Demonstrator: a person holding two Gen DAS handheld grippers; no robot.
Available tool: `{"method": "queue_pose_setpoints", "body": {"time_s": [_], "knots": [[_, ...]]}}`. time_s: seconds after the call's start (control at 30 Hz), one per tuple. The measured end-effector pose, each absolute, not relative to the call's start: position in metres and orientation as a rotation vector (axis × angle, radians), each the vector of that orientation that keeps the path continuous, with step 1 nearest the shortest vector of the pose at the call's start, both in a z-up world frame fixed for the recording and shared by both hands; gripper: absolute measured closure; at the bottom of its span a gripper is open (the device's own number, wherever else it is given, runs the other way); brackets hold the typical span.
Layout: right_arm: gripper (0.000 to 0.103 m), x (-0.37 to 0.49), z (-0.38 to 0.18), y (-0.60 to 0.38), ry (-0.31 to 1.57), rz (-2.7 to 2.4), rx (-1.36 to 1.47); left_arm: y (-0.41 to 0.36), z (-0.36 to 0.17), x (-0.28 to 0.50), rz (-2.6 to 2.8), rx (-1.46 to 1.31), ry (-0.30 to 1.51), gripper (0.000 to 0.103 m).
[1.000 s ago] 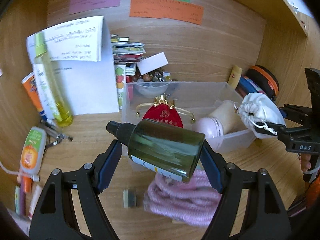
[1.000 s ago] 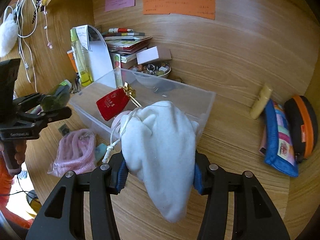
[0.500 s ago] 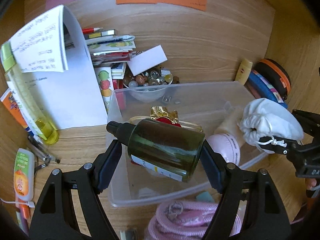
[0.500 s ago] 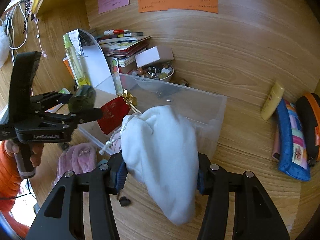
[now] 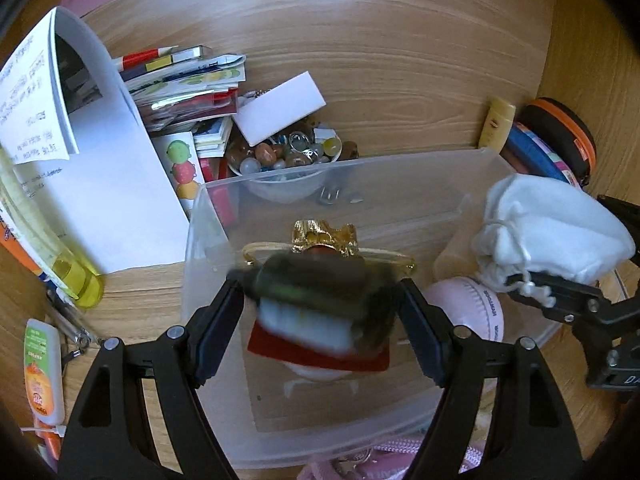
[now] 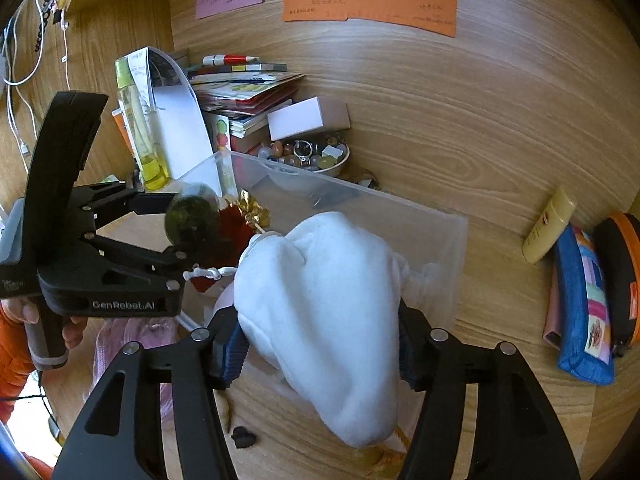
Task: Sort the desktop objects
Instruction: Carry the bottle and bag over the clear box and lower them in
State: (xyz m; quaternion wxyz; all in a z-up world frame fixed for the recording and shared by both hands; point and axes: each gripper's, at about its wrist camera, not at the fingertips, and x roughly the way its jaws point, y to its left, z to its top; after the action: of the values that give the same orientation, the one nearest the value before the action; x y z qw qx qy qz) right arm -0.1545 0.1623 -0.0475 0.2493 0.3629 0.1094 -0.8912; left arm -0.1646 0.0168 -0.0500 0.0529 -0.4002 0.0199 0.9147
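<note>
right wrist view, left hand-held gripper [image 6: 176, 236] marked "genrobot.ai" (white lettering)

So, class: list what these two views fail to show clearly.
- Bottle, left wrist view: motion-blurred, label unreadable.
- Red pouch, left wrist view: mostly hidden under the bottle.
- Notes, right wrist view: writing too small.
- Pink cord, left wrist view: cut off by the bottom edge.

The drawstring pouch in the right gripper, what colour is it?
White; the pouch shows best in the right wrist view, between the opening jaws of the right gripper.
</note>
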Motion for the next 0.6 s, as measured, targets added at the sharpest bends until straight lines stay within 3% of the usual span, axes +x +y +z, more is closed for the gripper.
{"method": "queue_pose_setpoints", "body": {"time_s": [0.6], "knots": [[0.037,-0.165,-0.052,0.145,0.288,-2.384,1.038,0.005,-0.034,-0.148,2.822,-1.152,0.075,0.019]]}}
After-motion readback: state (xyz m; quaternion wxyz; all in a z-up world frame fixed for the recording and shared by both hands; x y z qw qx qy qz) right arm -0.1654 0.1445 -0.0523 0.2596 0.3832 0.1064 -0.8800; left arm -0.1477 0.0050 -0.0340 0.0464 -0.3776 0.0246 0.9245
